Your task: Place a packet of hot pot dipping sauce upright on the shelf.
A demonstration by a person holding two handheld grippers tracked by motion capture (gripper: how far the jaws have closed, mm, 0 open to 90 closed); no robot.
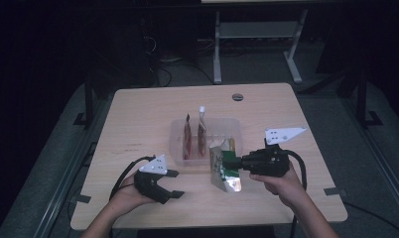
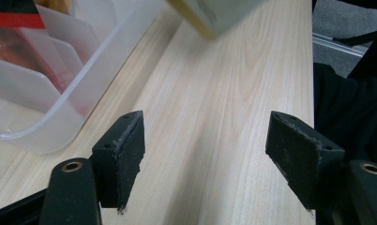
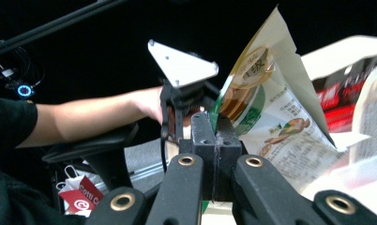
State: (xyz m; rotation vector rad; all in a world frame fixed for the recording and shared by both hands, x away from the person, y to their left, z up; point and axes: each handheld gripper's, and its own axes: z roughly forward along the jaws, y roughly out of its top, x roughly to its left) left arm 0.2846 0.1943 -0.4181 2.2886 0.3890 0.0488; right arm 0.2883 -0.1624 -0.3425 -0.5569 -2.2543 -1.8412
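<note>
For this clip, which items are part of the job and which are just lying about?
In play: green-and-cream foil snack pouch, clamped in right gripper; clear plastic divided bin holding red packets; open left gripper.

Idle: white metal frame beyond wooden table.
</note>
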